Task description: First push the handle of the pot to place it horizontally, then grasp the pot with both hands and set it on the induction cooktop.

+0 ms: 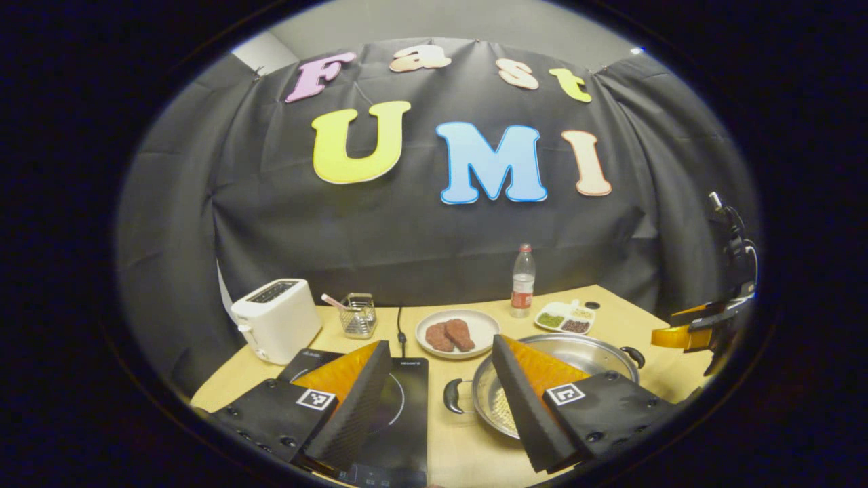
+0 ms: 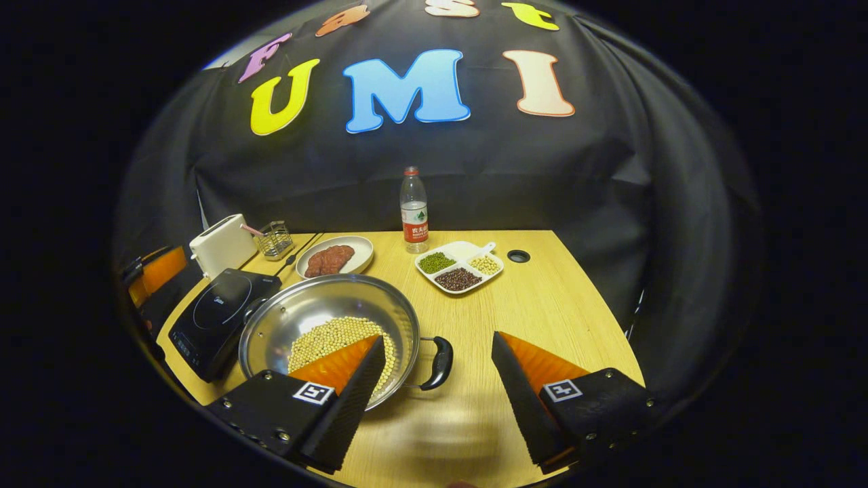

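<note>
Round shiny steel pot (image 2: pixel 330 325) with pale beans inside and looped black handles (image 2: pixel 437 362) sits on the wood-grain desk (image 2: pixel 542 312), just right of the flat glossy black induction cooktop (image 2: pixel 217 315). Left gripper (image 1: pixel 441 386) jaws apart above the pot; right gripper (image 2: pixel 437 386) jaws apart, straddling one handle.

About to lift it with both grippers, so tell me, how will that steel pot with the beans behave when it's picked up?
The pot looks rigid, probably heavyish. Its loose beans would likely slide if it tilts. The loop handle looks smooth, so the fingers may slip.
</note>
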A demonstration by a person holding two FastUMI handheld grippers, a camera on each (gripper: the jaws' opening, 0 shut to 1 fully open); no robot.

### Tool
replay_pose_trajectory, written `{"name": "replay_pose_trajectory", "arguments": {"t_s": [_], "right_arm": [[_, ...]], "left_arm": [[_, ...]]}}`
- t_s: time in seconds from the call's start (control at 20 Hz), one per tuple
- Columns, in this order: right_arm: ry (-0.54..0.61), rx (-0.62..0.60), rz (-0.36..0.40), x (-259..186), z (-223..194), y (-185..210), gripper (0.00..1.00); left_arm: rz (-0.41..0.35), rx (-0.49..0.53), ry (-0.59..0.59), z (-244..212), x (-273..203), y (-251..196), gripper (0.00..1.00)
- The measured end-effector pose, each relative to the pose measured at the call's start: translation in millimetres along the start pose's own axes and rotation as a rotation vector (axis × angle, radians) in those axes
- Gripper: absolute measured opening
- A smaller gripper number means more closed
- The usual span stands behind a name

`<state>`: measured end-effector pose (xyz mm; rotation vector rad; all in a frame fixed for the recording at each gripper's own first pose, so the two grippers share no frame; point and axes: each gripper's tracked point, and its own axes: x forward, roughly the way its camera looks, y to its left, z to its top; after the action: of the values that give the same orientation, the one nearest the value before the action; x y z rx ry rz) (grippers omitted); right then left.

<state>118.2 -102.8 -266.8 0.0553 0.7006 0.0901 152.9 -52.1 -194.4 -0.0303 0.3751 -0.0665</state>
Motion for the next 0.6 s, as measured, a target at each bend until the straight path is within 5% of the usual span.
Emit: {"name": "replay_pose_trajectory", "arguments": {"t_s": [0.6], "right_arm": [[0.045, 0.028, 0.005, 29.5, -9.5, 2.6, 0.96]], "left_arm": [[-0.067, -0.08, 0.248, -76.2, 62.2, -8.5, 0.98]]}}
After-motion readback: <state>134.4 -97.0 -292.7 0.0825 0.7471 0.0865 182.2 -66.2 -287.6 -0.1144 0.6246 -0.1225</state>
